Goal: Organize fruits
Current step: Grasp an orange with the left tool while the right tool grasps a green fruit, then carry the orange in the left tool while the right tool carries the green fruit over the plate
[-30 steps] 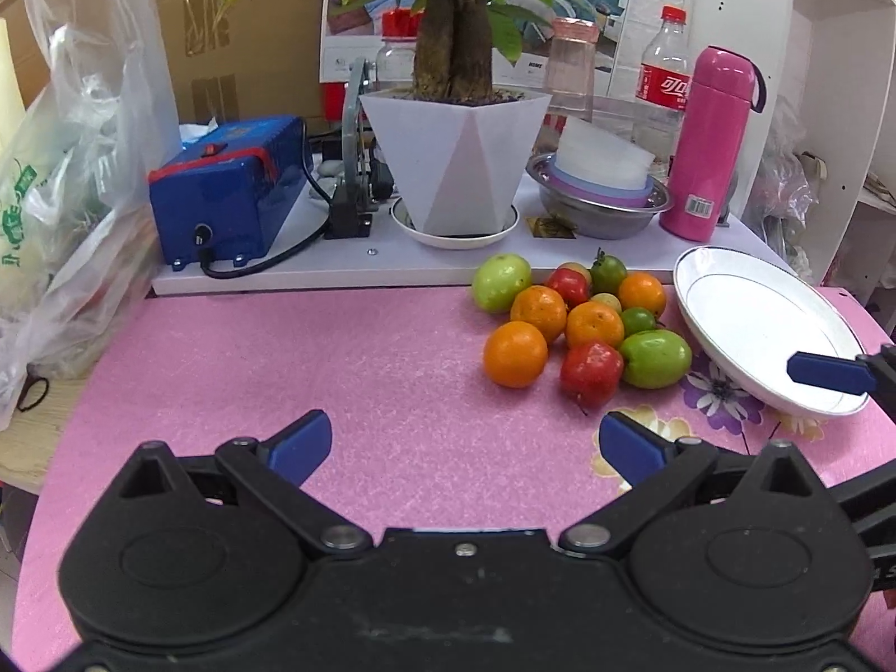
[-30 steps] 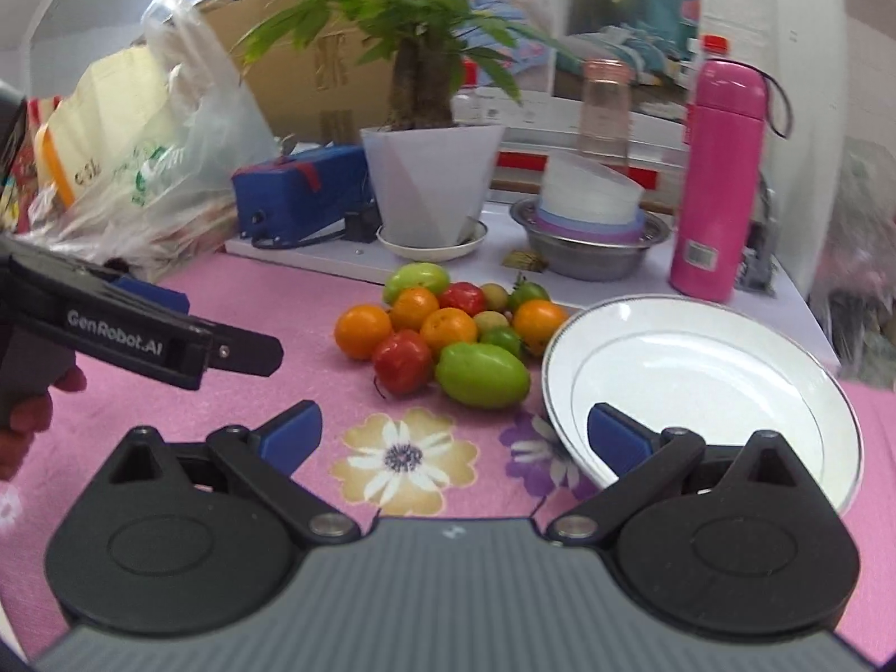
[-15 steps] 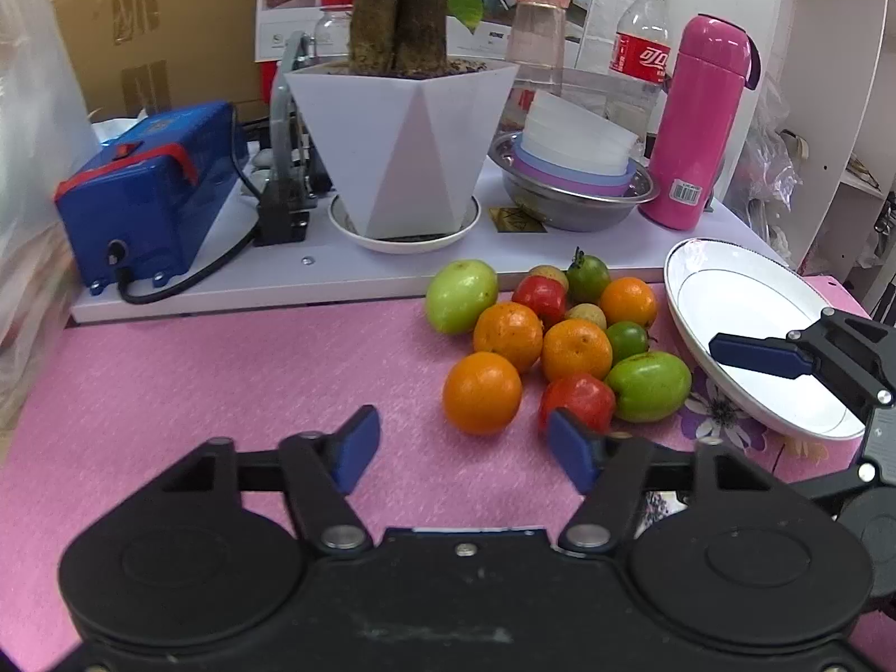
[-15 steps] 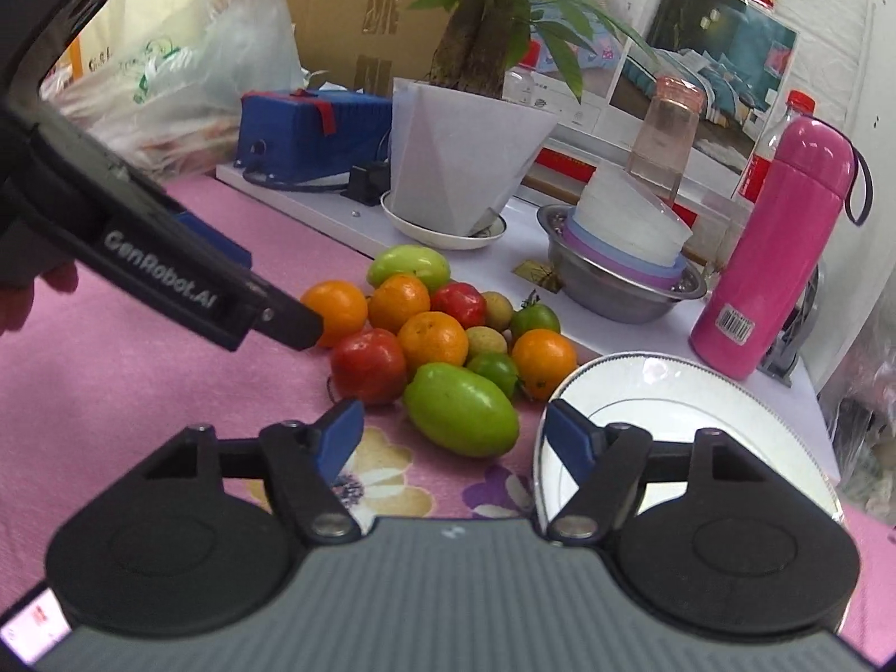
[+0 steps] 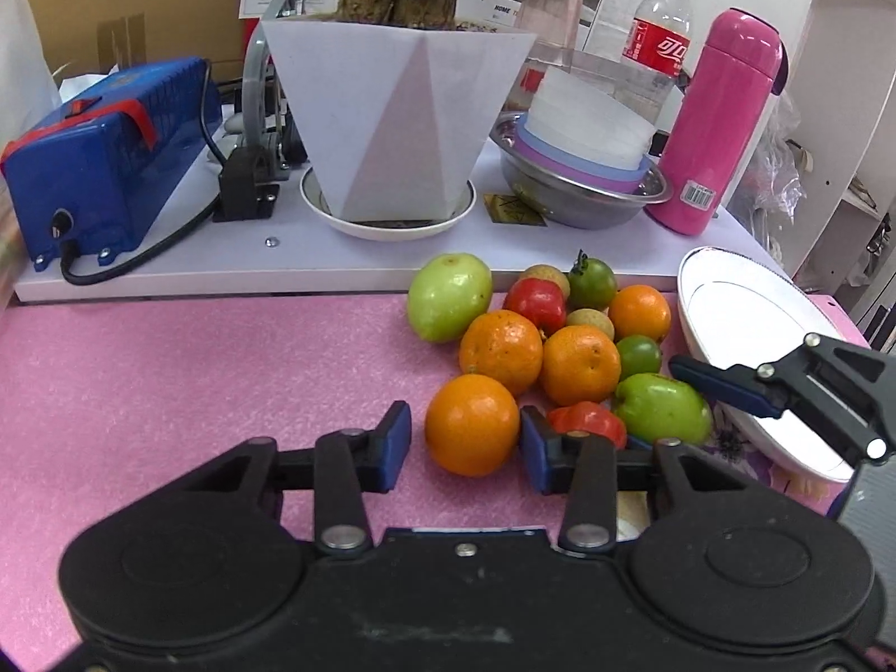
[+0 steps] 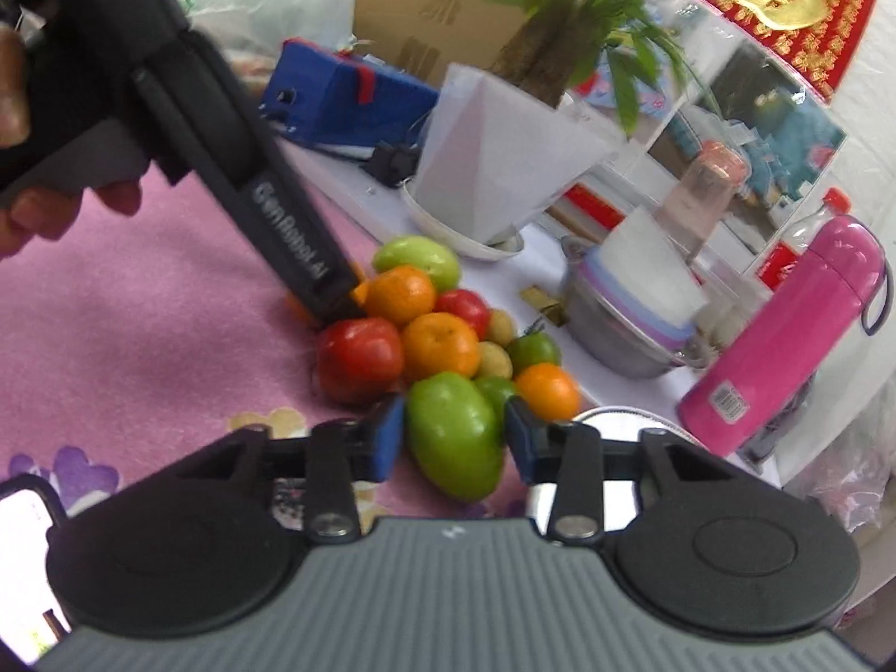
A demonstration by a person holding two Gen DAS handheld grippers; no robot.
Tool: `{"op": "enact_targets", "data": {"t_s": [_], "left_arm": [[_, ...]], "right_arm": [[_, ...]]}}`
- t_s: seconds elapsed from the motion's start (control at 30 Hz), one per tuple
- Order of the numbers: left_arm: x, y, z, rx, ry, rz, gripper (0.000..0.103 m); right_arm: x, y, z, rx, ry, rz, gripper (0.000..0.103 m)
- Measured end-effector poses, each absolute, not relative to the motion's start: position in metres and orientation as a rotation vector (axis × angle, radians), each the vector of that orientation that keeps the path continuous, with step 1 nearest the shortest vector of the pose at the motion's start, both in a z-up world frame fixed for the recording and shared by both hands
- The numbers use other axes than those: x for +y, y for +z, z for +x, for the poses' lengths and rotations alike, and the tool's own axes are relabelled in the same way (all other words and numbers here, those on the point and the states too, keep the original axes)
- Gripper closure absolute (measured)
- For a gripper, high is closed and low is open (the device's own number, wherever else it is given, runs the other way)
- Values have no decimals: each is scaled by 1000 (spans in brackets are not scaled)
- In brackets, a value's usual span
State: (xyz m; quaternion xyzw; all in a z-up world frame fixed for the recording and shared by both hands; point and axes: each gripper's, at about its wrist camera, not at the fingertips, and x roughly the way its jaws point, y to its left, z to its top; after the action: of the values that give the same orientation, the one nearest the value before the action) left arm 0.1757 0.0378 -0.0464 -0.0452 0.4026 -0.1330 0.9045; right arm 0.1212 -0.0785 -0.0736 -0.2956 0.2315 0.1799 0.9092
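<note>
Orange (image 5: 471, 427): on pink tabletop (image 5: 196, 381) at the pile's near edge, between closing left gripper (image 5: 465, 451) fingers; firm, round, likely to roll; best taken across its middle.
Green fruit (image 6: 455, 437): beside white plate (image 5: 745, 330), between closing right gripper (image 6: 452, 445) fingers; smooth, possibly slippery.

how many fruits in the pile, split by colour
orange: 4
green: 4
red: 2
tan: 2
total: 12
</note>
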Motion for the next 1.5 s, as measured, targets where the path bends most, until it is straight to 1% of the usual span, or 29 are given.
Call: {"op": "enact_targets", "data": {"t_s": [0.1,0.23,0.33,0.4,0.6,0.93,1.1,1.27,1.5], "left_arm": [[39,-45,171,830,-262,-80,69],[45,-43,159,838,-241,-77,69],[52,-40,144,838,-232,-60,69],[54,-39,136,836,-228,-53,69],[54,-39,132,826,-216,-41,68],[53,-42,134,819,-219,-35,68],[51,-38,126,817,-223,-36,69],[39,-15,108,773,-266,-14,69],[5,36,99,688,-338,57,69]], "right_arm": [[-80,-70,123,495,379,-564,65],[-88,-58,121,571,412,-389,65],[-98,-50,116,649,470,-200,65],[-100,-49,109,669,477,-149,65],[-96,-54,105,676,447,-142,63],[-92,-60,101,678,431,-163,63],[-98,-58,97,676,417,-111,64],[-112,-45,81,633,403,-60,64],[-147,-15,65,552,337,-8,64]]}}
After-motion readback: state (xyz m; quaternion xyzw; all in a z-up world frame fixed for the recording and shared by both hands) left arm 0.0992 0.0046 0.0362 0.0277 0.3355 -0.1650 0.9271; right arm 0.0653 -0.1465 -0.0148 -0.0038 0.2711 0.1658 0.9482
